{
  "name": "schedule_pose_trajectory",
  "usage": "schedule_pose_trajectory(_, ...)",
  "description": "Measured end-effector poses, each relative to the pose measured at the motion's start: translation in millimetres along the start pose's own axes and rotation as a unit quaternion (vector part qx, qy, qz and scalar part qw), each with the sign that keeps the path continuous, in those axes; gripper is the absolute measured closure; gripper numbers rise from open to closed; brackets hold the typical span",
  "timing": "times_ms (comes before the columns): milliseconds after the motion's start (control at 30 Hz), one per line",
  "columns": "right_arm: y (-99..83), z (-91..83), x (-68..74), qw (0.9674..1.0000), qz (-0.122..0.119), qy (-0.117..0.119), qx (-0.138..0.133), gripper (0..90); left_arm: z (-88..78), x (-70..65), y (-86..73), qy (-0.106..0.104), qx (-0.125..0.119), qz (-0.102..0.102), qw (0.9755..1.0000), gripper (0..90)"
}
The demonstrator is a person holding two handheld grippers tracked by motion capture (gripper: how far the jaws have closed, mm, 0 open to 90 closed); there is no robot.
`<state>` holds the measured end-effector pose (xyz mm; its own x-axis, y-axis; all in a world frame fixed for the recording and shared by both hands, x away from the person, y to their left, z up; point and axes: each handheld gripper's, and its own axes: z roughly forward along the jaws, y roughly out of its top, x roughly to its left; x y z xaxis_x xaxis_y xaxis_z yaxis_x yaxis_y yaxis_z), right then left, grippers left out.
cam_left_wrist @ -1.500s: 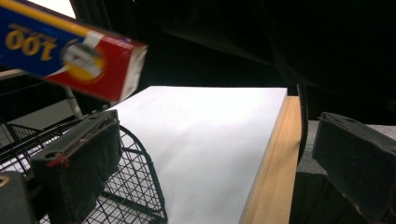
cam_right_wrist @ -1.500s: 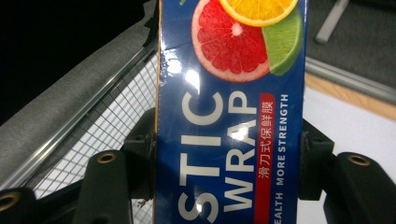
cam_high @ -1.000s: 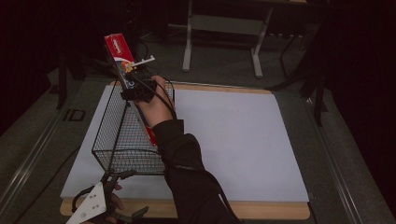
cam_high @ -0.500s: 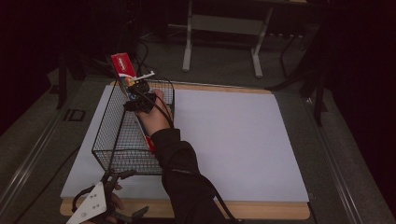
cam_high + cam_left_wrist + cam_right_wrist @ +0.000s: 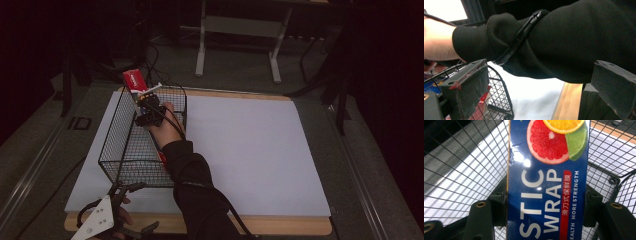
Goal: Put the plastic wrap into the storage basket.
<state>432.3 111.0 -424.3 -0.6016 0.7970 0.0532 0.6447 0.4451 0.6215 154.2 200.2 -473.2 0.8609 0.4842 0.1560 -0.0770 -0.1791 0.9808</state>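
Note:
A black wire basket [image 5: 131, 169] stands at the left of the white sheet. My right gripper [image 5: 145, 102] is over the basket's far end, shut on a long plastic wrap box [image 5: 133, 80] whose red end sticks up past the rim. In the right gripper view the box [image 5: 546, 170] is blue with citrus pictures and is clamped between both jaws of the right gripper [image 5: 546, 205], with basket mesh [image 5: 461, 157] all around. My left gripper [image 5: 139, 206] rests at the table's near left edge. Its jaws stand wide apart and empty [image 5: 539, 82].
The person's black sleeve [image 5: 564, 42] crosses close in front of the left gripper. Something red [image 5: 162, 157] lies inside the basket by the right wall. A white sheet [image 5: 250, 150] covers the wooden table [image 5: 280, 226]. Dark stands and cables lie beyond the far edge.
My right gripper has come down and slightly right with the box, from above the basket's far corner to the rim. The left gripper has stayed put.

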Motion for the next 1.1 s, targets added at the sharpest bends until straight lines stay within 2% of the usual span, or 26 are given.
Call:
schedule_pose_trajectory(133, -4.1, 7.1, -0.8, 0.9999, -0.001, -0.001, 0.017, 39.3, 0.4, 0.3, -0.3, 0.000, 0.001, 0.000, 1.0000, 2.0)
schedule_pose_trajectory(433, -6.6, 8.0, -4.0, 0.9999, -0.011, 0.007, 0.009, 37.5, 1.6, -0.3, -0.4, -0.001, 0.004, 0.000, 1.0000, 2.0)
schedule_pose_trajectory(600, -6.1, 5.8, -6.0, 0.9999, -0.003, 0.015, 0.008, 33.8, 1.9, -0.3, -0.5, -0.002, 0.004, 0.001, 1.0000, 2.0)
schedule_pose_trajectory(667, -4.7, 1.8, -8.3, 0.9998, -0.004, 0.019, 0.004, 28.3, 1.8, 0.1, -0.7, -0.001, 0.005, 0.001, 1.0000, 2.0)
schedule_pose_trajectory(700, -4.4, -2.3, -9.4, 0.9998, -0.010, 0.018, 0.000, 22.7, 1.8, 0.3, -0.7, -0.001, 0.005, 0.001, 1.0000, 2.0)
schedule_pose_trajectory(767, -4.3, -3.8, -10.4, 0.9997, -0.012, 0.020, -0.004, 19.8, 1.7, 0.1, -0.6, 0.000, 0.005, 0.001, 1.0000, 2.0)
schedule_pose_trajectory(867, -4.6, -11.4, -14.7, 0.9991, -0.018, 0.038, -0.008, 13.1, 2.0, 0.2, -0.6, 0.000, 0.005, 0.001, 1.0000, 2.0)
schedule_pose_trajectory(933, -5.6, -17.4, -15.5, 0.9987, -0.036, 0.036, -0.010, 12.7, 1.9, 0.4, -0.6, 0.000, 0.006, 0.001, 1.0000, 1.9)
schedule_pose_trajectory(967, -5.6, -17.4, -15.5, 0.9987, -0.036, 0.036, -0.010, 12.7, 1.9, 0.4, -0.6, 0.000, 0.006, 0.001, 1.0000, 1.9)
schedule_pose_trajectory(1033, -5.7, -28.6, -19.1, 0.9975, -0.040, 0.054, -0.023, 12.8, 2.0, 0.8, -0.7, 0.001, 0.006, -0.001, 1.0000, 2.0)
schedule_pose_trajectory(1067, -5.7, -35.9, -21.0, 0.9967, -0.049, 0.058, -0.028, 12.8, 2.2, 0.9, -0.7, 0.002, 0.006, -0.001, 1.0000, 2.0)
schedule_pose_trajectory(1100, -5.7, -35.9, -21.0, 0.9967, -0.049, 0.058, -0.028, 12.8, 2.4, 0.8, -0.7, 0.002, 0.007, -0.001, 1.0000, 2.0)
